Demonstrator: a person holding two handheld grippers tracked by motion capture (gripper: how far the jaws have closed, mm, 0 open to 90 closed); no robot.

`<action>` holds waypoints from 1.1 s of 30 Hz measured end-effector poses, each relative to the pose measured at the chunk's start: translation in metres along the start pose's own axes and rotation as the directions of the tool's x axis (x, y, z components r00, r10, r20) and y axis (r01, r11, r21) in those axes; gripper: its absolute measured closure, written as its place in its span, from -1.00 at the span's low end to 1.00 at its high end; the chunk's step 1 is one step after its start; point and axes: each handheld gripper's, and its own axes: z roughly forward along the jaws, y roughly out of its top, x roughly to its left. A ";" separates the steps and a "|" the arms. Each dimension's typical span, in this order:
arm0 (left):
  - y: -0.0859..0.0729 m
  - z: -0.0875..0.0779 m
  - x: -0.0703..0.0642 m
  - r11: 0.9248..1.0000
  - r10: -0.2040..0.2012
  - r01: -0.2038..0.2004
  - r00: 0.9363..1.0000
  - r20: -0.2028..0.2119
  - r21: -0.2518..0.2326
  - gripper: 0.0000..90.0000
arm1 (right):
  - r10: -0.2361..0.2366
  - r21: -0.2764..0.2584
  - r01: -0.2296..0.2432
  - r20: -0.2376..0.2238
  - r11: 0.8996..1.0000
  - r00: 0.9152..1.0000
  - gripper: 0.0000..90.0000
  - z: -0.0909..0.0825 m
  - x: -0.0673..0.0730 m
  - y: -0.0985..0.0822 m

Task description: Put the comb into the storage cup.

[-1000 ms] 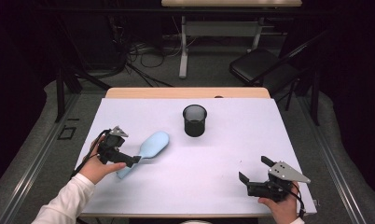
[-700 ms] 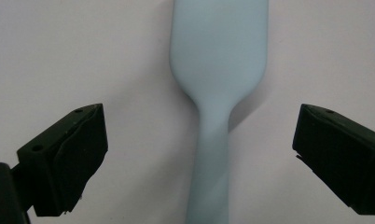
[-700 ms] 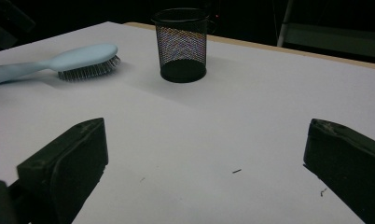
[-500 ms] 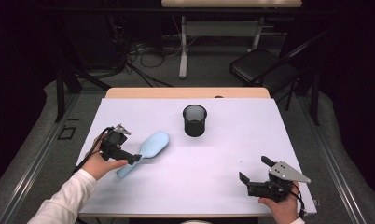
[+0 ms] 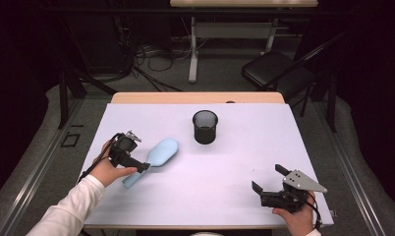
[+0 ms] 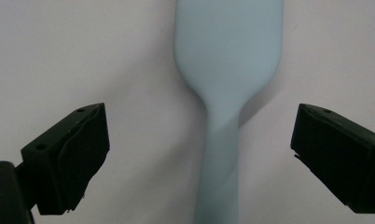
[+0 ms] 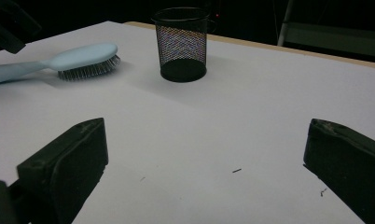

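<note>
A light blue hairbrush (image 5: 160, 152) lies bristles down on the white table (image 5: 235, 157), its handle (image 6: 220, 158) pointing toward the front left. My left gripper (image 5: 135, 162) hovers over that handle, open. In the left gripper view the handle runs up between the two wide-apart jaws of my left gripper (image 6: 199, 140) without touching either. A black mesh cup (image 5: 205, 127) stands upright behind the table's middle. My right gripper (image 5: 269, 178) rests open near the front right edge, with nothing between the jaws. The right gripper view looks past my right gripper (image 7: 204, 154) at the brush (image 7: 80, 58) and cup (image 7: 182, 44).
The table's wooden back edge (image 5: 195, 97) borders a dark floor with cables. A black chair (image 5: 279, 71) stands behind the table at the right. A white sleeve (image 5: 68, 211) reaches in from the bottom left.
My left gripper has crept a little to the right, over the brush handle. Brush, cup and right gripper have stayed put.
</note>
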 end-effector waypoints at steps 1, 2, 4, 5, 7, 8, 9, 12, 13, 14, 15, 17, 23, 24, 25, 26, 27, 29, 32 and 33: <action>0.001 0.000 0.000 1.000 0.003 -0.003 1.000 0.001 0.006 -0.89 | -0.001 -0.002 0.001 0.000 1.000 1.000 -1.00 0.000 0.000 0.000; 0.002 0.001 0.000 1.000 0.006 -0.006 1.000 -0.001 0.007 -0.89 | -0.002 -0.002 0.002 0.000 1.000 1.000 -1.00 0.000 0.000 0.000; 0.003 0.003 -0.001 1.000 0.004 -0.004 1.000 0.000 0.011 -0.89 | 0.000 0.000 0.000 0.000 1.000 1.000 -1.00 0.000 0.000 0.000; 0.004 0.003 -0.002 1.000 0.007 -0.007 1.000 0.001 0.018 -0.89 | 0.000 -0.002 0.000 0.000 1.000 1.000 -1.00 0.000 0.000 0.000; 0.005 0.005 -0.003 1.000 0.012 -0.012 1.000 0.002 0.025 -0.88 | -0.001 0.000 0.001 0.000 1.000 1.000 -1.00 0.000 0.000 0.000; 0.005 0.005 -0.003 1.000 0.008 -0.008 1.000 0.007 0.028 -0.87 | 0.000 -0.002 0.000 0.000 1.000 1.000 -1.00 0.000 0.000 0.000; 0.006 0.005 -0.003 0.999 0.016 -0.016 1.000 0.007 0.036 -0.86 | -0.001 0.001 0.001 -0.001 1.000 1.000 -1.00 0.000 0.000 0.000; 0.008 0.007 -0.005 0.999 0.017 -0.017 1.000 0.007 0.043 -0.84 | -0.001 0.001 0.001 -0.001 1.000 1.000 -1.00 0.001 0.000 0.000; 0.008 0.008 -0.005 0.999 0.022 -0.022 1.000 0.012 0.049 -0.84 | -0.002 0.002 0.002 -0.002 1.000 1.000 -1.00 0.000 0.000 0.000; 0.009 0.008 -0.006 0.998 0.025 -0.026 1.000 0.011 0.053 -0.82 | -0.003 0.000 0.003 -0.002 1.000 1.000 -1.00 0.001 0.000 0.000; 0.009 0.009 -0.006 0.998 0.030 -0.030 0.999 0.011 0.058 -0.81 | -0.003 0.000 0.003 -0.003 1.000 1.000 -1.00 0.001 0.000 0.000; 0.010 0.010 -0.008 0.997 0.032 -0.033 0.999 0.015 0.065 -0.80 | -0.002 -0.001 0.002 -0.004 1.000 1.000 -1.00 0.001 0.000 0.000; 0.012 0.014 -0.011 0.994 0.043 -0.045 0.999 0.020 0.095 -0.67 | -0.004 -0.001 0.004 -0.005 1.000 1.000 -1.00 0.001 0.001 0.000; 0.013 0.015 -0.011 0.994 0.049 -0.051 0.999 0.020 0.101 -0.66 | -0.003 -0.002 0.003 -0.005 1.000 1.000 -1.00 0.001 0.001 0.000; 0.013 0.016 -0.012 0.993 0.050 -0.052 0.999 0.020 0.105 -0.66 | -0.004 -0.001 0.004 -0.005 1.000 1.000 -1.00 0.001 0.001 0.000; 0.014 0.017 -0.013 0.992 0.052 -0.054 0.998 0.020 0.112 -0.66 | -0.004 -0.001 0.004 -0.005 1.000 1.000 -1.00 0.001 0.001 0.000; 0.014 0.018 -0.013 0.991 0.059 -0.061 0.998 0.019 0.115 -0.65 | -0.003 0.000 0.003 -0.005 1.000 1.000 -1.00 0.001 0.001 0.000; 0.015 0.019 -0.014 0.990 0.063 -0.065 0.998 0.018 0.129 -0.65 | -0.002 -0.001 0.002 -0.006 1.000 1.000 -1.00 0.001 0.001 0.000; 0.015 0.023 -0.015 0.987 0.070 -0.072 0.997 0.016 0.147 -0.63 | -0.004 -0.001 0.004 -0.006 1.000 1.000 -1.00 0.001 0.001 0.000; 0.015 0.024 -0.015 0.985 0.073 -0.074 0.997 0.012 0.153 -0.63 | -0.003 -0.002 0.003 -0.006 1.000 1.000 -1.00 0.001 0.001 0.000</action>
